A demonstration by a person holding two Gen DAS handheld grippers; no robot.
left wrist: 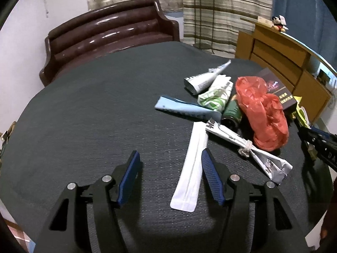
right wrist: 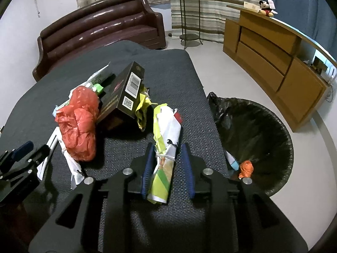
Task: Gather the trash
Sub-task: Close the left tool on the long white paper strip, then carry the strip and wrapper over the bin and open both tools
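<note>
Nearest the left wrist camera, the left tongs hang low over the dark woven surface, fingers spread wide and holding nothing. A long white packet lies flat between them, close against the inner side of the right-hand finger; whether they touch cannot be told. Further on and to the right lies the heap of trash: a pale blue wrapper, a white tube, a green-and-white crumpled wrapper, a green bottle, a knotted white wrapper, a crumpled red plastic bag and a dark box behind it. The right tongs show at the far right edge of this view.

In the right wrist view, the left tongs appear at the left edge, level with the surface. Next come the red plastic bag and the dark box, tilted on the heap, with a yellow wrapper just beside it. The right tongs point forward and slightly down, fingers part open on either side of a rolled bundle of printed wrappers tied with string; the left finger sits against the bundle, while the right one stands a little apart, so nothing is gripped. To the right, on the floor just beside the surface edge, stands a bin lined with a black bag, with a small orange scrap inside.
</note>
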